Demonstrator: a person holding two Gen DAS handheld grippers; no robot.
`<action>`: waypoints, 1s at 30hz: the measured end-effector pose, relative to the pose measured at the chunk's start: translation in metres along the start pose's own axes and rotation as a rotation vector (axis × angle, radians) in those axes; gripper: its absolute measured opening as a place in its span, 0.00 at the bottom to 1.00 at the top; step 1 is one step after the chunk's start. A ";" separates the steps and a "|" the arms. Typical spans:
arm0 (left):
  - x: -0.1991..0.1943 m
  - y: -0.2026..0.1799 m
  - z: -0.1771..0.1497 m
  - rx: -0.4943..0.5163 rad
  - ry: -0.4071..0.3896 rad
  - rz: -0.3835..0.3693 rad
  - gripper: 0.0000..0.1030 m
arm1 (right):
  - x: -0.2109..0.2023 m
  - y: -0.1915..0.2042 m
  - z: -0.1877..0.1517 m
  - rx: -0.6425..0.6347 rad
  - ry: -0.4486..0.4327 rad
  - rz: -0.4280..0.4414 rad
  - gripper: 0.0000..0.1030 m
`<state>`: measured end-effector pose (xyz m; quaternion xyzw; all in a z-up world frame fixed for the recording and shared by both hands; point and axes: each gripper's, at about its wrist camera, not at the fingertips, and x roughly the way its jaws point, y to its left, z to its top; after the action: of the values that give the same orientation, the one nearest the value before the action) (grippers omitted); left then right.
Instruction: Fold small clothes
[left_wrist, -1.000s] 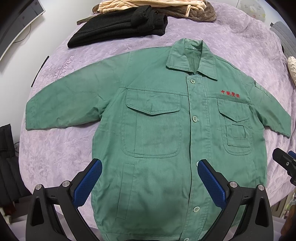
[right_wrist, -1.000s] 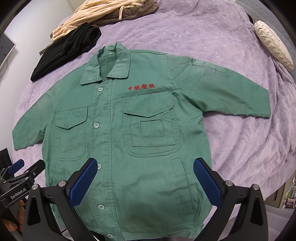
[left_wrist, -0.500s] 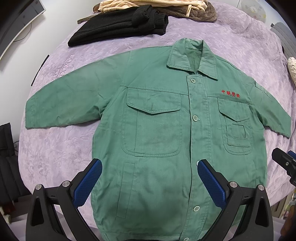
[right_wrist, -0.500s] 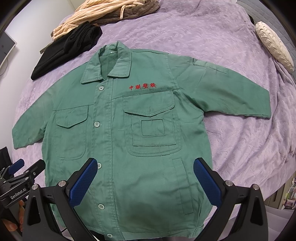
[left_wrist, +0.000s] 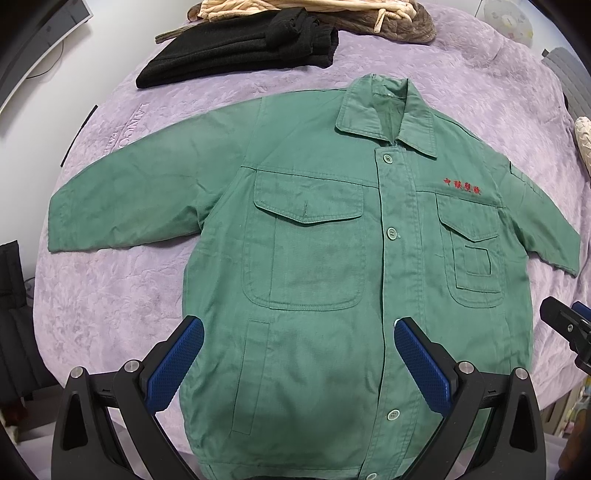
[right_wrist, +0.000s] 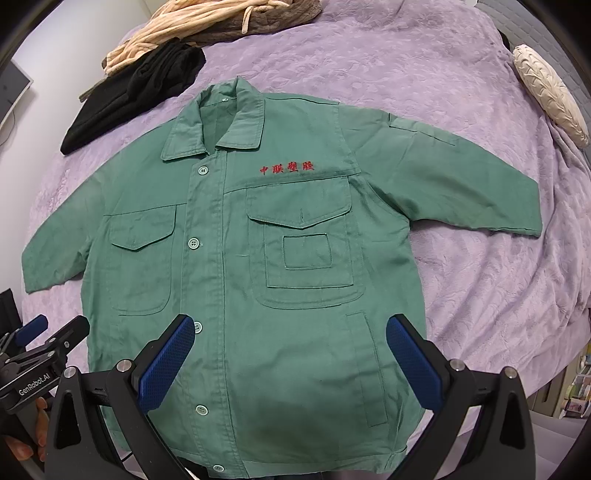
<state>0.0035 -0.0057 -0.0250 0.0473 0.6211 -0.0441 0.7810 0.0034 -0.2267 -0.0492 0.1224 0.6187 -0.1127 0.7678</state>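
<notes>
Fingers (left_wrist: 177, 363) of the left gripper (left_wrist: 299, 363) were spread wide apart, blue pads facing each other, nothing between them, hovering above the lower hem of the green jacket (left_wrist: 314, 258). Whether they brushed the cloth I could not tell. Over to the right gripper (right_wrist: 290, 362), same story: fingers (right_wrist: 413, 363) held wide, empty, poised over the jacket's (right_wrist: 258, 277) bottom edge on its other half.

And the jacket itself lay flat, front up, on the purple bedspread (left_wrist: 110, 295), buttoned down the middle, collar pointing away from the cameras. Both sleeves were stretched outward to either side. Two flapped chest pockets showed, with red embroidered characters (right_wrist: 287, 168) above the one on the right-hand side of the view. The fabric looked mostly smooth, a few soft creases near the sleeves.

Beyond the collar, on the far left of the bed, sat a folded black garment (left_wrist: 240, 51), and past it a heap of cream and brown clothes (right_wrist: 207, 22). Far right, a pale textured cushion (right_wrist: 550, 92) rested at the bed's edge.
</notes>
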 end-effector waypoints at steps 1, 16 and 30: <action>0.000 0.000 0.000 0.000 0.001 -0.002 1.00 | 0.000 0.001 -0.001 -0.001 0.001 0.000 1.00; 0.020 0.049 0.005 -0.112 0.000 -0.104 1.00 | 0.014 0.052 -0.003 -0.096 0.032 0.006 1.00; 0.106 0.281 0.010 -0.554 -0.124 -0.048 1.00 | 0.054 0.155 -0.021 -0.286 0.133 0.009 1.00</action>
<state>0.0731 0.2710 -0.1206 -0.1856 0.5616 0.1061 0.7993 0.0454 -0.0745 -0.0984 0.0220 0.6772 -0.0117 0.7353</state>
